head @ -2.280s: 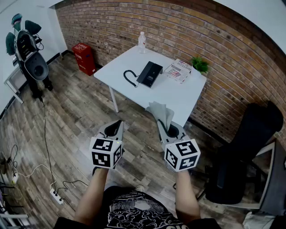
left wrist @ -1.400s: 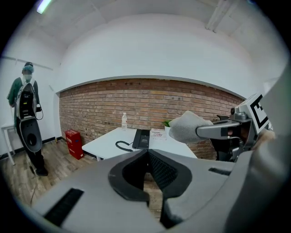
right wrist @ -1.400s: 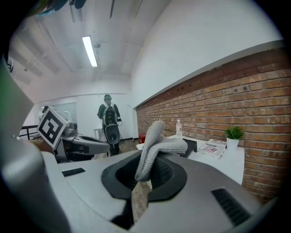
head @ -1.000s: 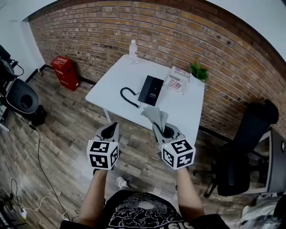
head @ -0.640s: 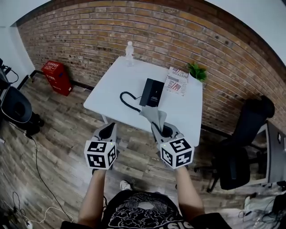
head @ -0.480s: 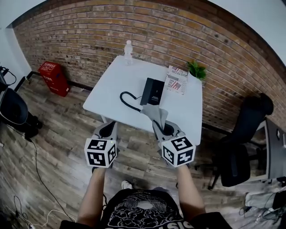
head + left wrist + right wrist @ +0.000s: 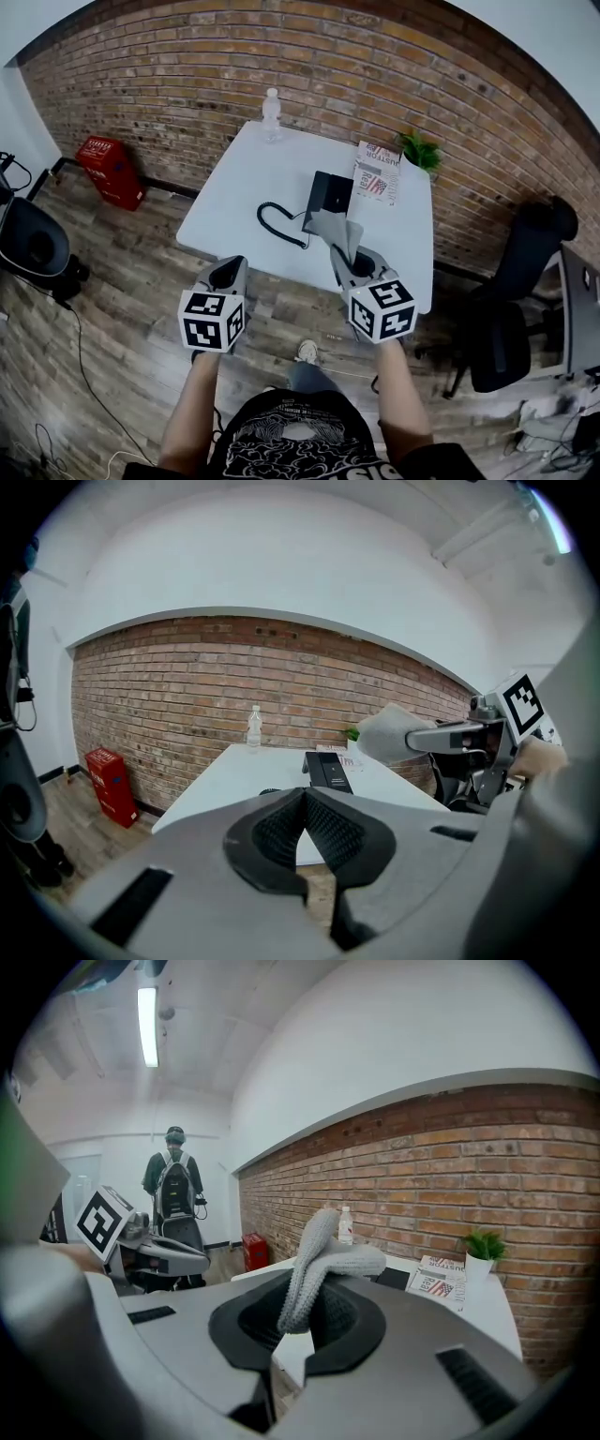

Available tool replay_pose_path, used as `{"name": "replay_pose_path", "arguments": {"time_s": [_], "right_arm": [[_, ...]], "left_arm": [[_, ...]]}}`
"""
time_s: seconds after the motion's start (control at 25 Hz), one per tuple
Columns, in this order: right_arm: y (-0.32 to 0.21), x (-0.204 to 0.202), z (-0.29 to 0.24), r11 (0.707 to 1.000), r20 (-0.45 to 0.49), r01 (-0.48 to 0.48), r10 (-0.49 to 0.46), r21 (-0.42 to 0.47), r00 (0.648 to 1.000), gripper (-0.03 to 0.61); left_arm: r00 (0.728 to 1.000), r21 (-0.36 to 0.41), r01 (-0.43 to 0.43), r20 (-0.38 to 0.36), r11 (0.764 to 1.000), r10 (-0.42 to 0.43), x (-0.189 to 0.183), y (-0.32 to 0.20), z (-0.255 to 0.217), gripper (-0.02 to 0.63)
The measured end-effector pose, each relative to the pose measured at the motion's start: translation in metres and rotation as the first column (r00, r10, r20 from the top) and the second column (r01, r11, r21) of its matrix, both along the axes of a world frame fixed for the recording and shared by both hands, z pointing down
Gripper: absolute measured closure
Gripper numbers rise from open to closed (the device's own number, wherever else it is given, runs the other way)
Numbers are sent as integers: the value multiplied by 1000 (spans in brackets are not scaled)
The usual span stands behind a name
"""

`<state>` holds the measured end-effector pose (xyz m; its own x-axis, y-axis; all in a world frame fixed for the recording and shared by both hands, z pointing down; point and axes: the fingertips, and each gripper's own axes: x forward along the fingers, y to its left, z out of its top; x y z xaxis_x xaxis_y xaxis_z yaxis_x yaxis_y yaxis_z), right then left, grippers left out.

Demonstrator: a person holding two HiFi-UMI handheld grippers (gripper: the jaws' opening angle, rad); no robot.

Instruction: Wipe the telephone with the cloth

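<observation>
Grey cloth (image 7: 339,234) sits clamped in the right gripper (image 7: 345,257) near the table (image 7: 248,183) bearing the telephone (image 7: 328,192); the left gripper (image 7: 233,265) has its jaws together.

Red brick wall (image 7: 281,56), wood-plank floor (image 7: 112,309), white table (image 7: 244,187), black office chair (image 7: 536,258), red cabinet (image 7: 108,171), ceiling strip light (image 7: 148,1012)

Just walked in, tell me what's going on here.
A person stands in front of a white table, a gripper in each hand. The right gripper is shut on a grey cloth that sticks up from its jaws. The left gripper is shut and empty. The black telephone lies on the table ahead with its cord curled beside it; the cloth is not yet on it, so wiping hasn't begun.
</observation>
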<state>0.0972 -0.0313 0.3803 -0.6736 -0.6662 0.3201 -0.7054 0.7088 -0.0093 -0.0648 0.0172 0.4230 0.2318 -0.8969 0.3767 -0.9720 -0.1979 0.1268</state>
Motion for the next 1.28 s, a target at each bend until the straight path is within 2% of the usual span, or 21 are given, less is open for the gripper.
{"name": "replay_pose_path", "arguments": {"time_s": [0.28, 0.8, 1.28], "right_arm": [[-60, -9, 5, 1000, 2, -2, 2, 13, 1000, 568], [-202, -12, 26, 999, -11, -5, 5, -37, 1000, 568], [-278, -21, 60, 995, -41, 7, -11, -97, 999, 568]], "left_arm": [[1000, -22, -3, 20, 1000, 3, -11, -51, 13, 607], [998, -64, -37, 39, 997, 39, -5, -193, 26, 607], [997, -109, -63, 41, 992, 68, 3, -265, 44, 607]]}}
